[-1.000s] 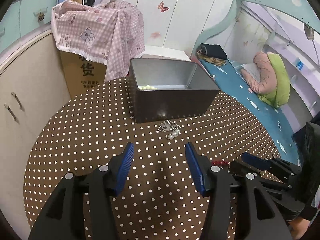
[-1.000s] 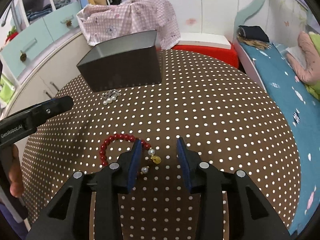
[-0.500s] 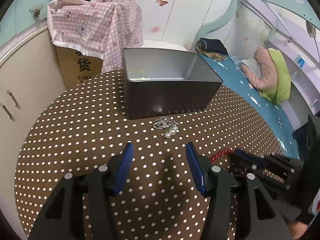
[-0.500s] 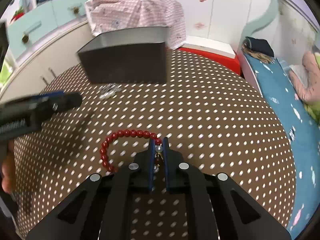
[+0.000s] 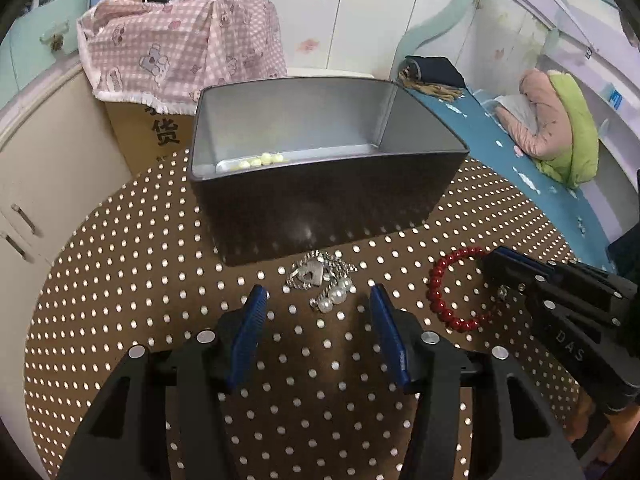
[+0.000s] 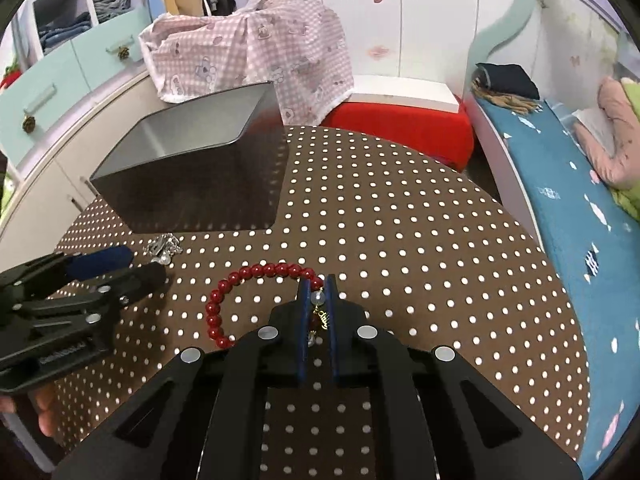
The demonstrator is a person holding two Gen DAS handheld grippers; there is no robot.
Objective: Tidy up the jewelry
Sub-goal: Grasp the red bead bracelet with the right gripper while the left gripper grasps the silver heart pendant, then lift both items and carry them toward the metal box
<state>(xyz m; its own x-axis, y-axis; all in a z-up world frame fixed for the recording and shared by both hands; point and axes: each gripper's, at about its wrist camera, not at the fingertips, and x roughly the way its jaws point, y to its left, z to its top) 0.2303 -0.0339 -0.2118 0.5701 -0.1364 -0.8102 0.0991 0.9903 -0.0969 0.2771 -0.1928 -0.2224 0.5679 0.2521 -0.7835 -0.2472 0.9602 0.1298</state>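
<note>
A red bead bracelet (image 6: 240,280) with a pearl and gold charm lies on the dotted round table (image 6: 400,240); my right gripper (image 6: 318,284) is shut on its charm end. In the left wrist view the bracelet (image 5: 440,300) and the right gripper (image 5: 496,264) sit at the right. A silver chain with a heart tag and pearls (image 5: 324,280) lies just before the dark metal box (image 5: 320,200). My left gripper (image 5: 318,296) hovers open right behind that chain, nothing between its blue pads. Small yellow beads (image 5: 260,160) rest inside the box.
A cardboard carton under a pink checked cloth (image 5: 180,52) stands behind the table. A bed with blue bedding (image 6: 560,200) runs along the right, a red stool (image 6: 400,132) beyond the table's far edge. Cream cabinets (image 5: 40,160) stand at the left.
The right gripper closed on the bracelet's charm end. The left gripper moved forward and lower toward the silver chain and box, which now look larger.
</note>
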